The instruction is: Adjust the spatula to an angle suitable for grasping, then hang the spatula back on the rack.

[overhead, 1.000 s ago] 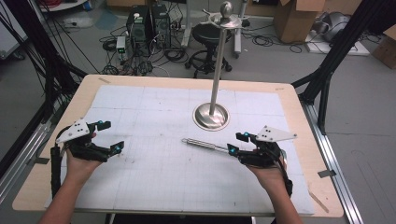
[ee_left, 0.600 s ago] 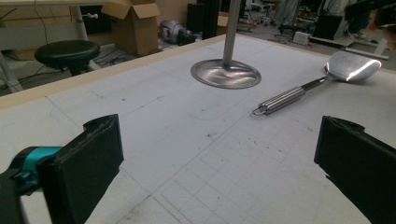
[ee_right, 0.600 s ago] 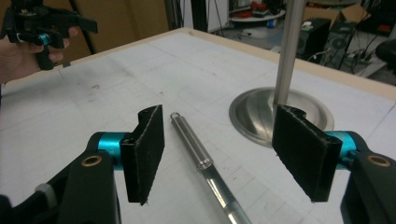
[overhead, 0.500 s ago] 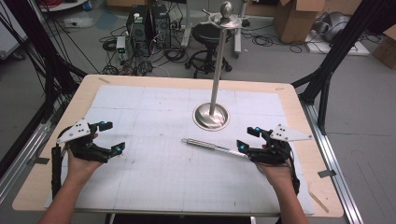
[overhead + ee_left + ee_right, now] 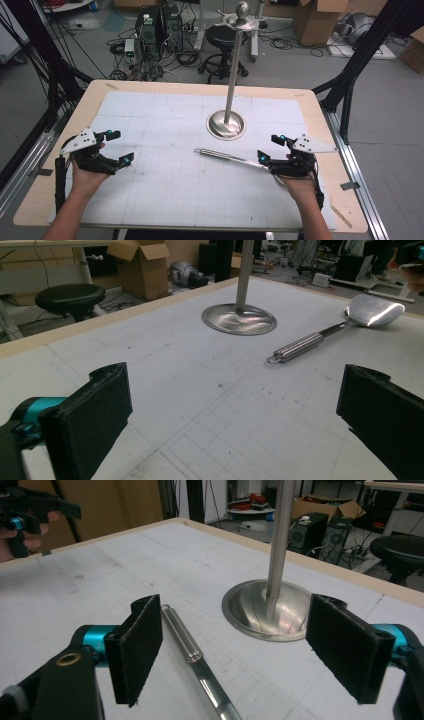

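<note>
While resting on the gridded mat [image 5: 165, 190], noted lying flat: a steel spatula [image 5: 227, 156], handle end toward centre, blade end under the right gripper [image 5: 270, 148] at the right of the table [image 5: 55, 200]. Seen from the left gripper view, blade [image 5: 375, 311] shiny and broad, handle [image 5: 300, 347] ribbed with a hanging loop. Just beyond it, toward the far side, stands an upright steel stand [image 5: 227, 124] with round base and a ball top.

Right gripper: jaws spread wide, nothing pinched; from its own view, handle [image 5: 190, 650] passes between the pads, close beside the left pad [image 5: 140, 647], contact not determinable. Compared with half a second ago, sits a little lower toward the mat and more squarely over the blade end; a second ago, was angled slightly differently with its plate higher.

Left gripper [image 5: 116, 147]: jaws spread wide, empty, held at the left edge of the mat, well apart from the spatula. Position practically unchanged from both earlier frames.
</note>
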`<state>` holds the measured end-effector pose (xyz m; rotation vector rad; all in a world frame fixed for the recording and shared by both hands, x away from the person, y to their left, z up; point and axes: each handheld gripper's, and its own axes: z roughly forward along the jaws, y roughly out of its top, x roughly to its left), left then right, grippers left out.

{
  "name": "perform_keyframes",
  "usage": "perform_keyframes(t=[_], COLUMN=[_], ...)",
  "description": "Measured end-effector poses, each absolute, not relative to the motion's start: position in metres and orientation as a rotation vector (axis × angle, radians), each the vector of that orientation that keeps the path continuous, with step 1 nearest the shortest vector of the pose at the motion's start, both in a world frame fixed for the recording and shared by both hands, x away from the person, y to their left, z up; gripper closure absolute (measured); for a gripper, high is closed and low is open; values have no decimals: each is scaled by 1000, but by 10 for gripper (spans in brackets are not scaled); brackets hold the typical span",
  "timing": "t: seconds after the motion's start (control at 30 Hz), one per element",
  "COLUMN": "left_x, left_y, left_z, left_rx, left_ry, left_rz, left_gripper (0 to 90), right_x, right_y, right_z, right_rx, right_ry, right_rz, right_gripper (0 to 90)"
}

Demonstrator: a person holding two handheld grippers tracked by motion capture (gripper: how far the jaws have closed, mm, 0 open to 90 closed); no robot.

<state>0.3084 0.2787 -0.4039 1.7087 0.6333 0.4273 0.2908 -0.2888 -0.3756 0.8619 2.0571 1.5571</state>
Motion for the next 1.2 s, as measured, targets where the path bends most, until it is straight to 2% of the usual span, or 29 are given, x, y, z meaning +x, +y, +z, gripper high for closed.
perform_keyframes(t=[0.87, 1.2], left_x=[308, 312], left_y=[279, 282], left_z=[-404, -406], left_rx=[1720, 1722], left_ry=[639, 641], left_rz=[428, 429], left_gripper=[17, 17], right_x=[297, 315], right_y=[-280, -251], right_z=[-379, -387], right_rx=[867, 819], right_ry=[2137, 2326], right_rz=[1466, 1269], right_gripper=[171, 171])
